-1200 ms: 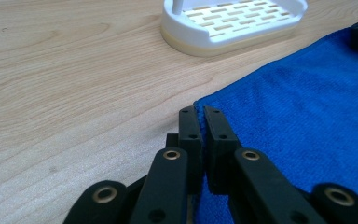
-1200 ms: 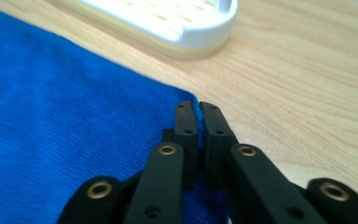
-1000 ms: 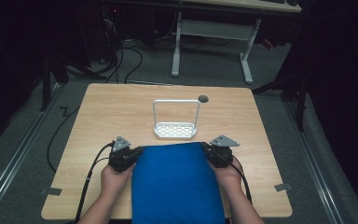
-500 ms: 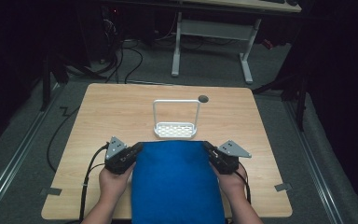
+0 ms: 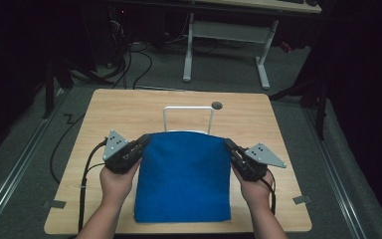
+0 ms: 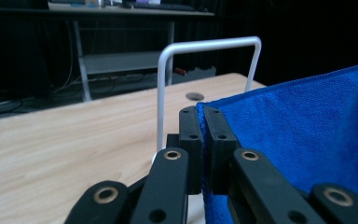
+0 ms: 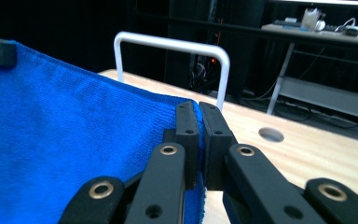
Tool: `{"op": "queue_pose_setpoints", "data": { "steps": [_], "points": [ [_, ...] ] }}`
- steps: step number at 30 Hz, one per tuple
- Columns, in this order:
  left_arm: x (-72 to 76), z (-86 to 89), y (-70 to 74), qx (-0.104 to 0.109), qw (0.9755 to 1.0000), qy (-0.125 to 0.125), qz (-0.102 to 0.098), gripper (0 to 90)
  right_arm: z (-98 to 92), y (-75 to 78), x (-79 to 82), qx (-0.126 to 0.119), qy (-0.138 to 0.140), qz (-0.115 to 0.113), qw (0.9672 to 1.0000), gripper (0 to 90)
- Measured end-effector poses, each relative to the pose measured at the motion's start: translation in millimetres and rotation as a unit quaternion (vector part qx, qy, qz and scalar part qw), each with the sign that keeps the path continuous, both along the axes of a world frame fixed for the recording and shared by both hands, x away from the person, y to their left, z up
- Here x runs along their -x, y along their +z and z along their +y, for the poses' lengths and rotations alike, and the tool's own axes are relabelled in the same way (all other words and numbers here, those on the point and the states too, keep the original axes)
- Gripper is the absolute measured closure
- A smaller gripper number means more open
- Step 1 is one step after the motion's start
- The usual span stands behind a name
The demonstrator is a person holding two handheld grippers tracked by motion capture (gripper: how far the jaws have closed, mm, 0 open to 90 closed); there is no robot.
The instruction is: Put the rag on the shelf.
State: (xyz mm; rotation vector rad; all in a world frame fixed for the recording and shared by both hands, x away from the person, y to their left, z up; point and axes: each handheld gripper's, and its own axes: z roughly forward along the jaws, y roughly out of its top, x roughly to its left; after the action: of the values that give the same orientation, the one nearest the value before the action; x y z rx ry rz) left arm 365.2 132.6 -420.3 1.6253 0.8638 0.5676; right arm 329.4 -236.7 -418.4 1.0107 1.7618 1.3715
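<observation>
L gripper (image 5: pixel 142 143) + R gripper (image 5: pixel 230 148) clamped on towel (image 5: pixel 184 174) corners | we hold top edge crosswise | rack (image 5: pixel 188 110) just ahead, centred between both

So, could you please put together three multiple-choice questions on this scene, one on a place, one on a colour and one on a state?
1. Where does the white rack stand, seen from the high view?
A. behind the cloth
B. on the floor
C. at the table's left edge

2. What colour is the cloth?
A. red
B. blue
C. grey

3. How is the left claw?
A. wide open
B. shut on the cloth
C. shut on the rack

Answers: 1 A, its white frame rises just past the cloth's far edge. 2 B, it is blue in all three views. 3 B, the left gripper view has the jaws pinching the cloth's corner, as the right claw does at the other corner.
</observation>
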Motion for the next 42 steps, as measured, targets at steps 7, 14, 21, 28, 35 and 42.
{"op": "queue_pose_setpoints", "data": {
  "steps": [7, 14, 21, 28, 35, 42],
  "points": [
    [-3.7, -6.2, 22.7, 0.006, 0.9996, -0.007, -0.025, 87.4, 0.2, 19.9, -1.0, -0.002, 0.002, -0.026, 0.9997, 88.1],
    [-7.0, -7.5, 41.3, 0.013, 0.9988, -0.007, -0.046, 87.5, 0.0, 40.9, -4.4, -0.014, 0.008, -0.044, 0.9989, 88.2],
    [-13.3, -4.8, 50.5, 0.015, 0.9984, 0.001, -0.055, 87.5, 1.3, 57.8, -10.9, -0.019, 0.008, -0.066, 0.9976, 88.1],
    [-21.3, -1.5, 59.9, 0.024, 0.9979, 0.008, -0.061, 87.6, 2.6, 69.3, -17.6, -0.022, 0.006, -0.076, 0.9969, 88.2],
    [-38.5, -4.6, 80.7, 0.011, 0.9960, 0.008, -0.088, 87.6, -0.2, 88.5, -35.3, -0.030, -0.003, -0.088, 0.9957, 88.1],
    [-58.7, -4.1, 89.0, -0.003, 0.9961, 0.024, -0.084, 87.6, -4.9, 103.0, -49.8, -0.037, -0.008, -0.087, 0.9955, 88.2]
  ]
}}
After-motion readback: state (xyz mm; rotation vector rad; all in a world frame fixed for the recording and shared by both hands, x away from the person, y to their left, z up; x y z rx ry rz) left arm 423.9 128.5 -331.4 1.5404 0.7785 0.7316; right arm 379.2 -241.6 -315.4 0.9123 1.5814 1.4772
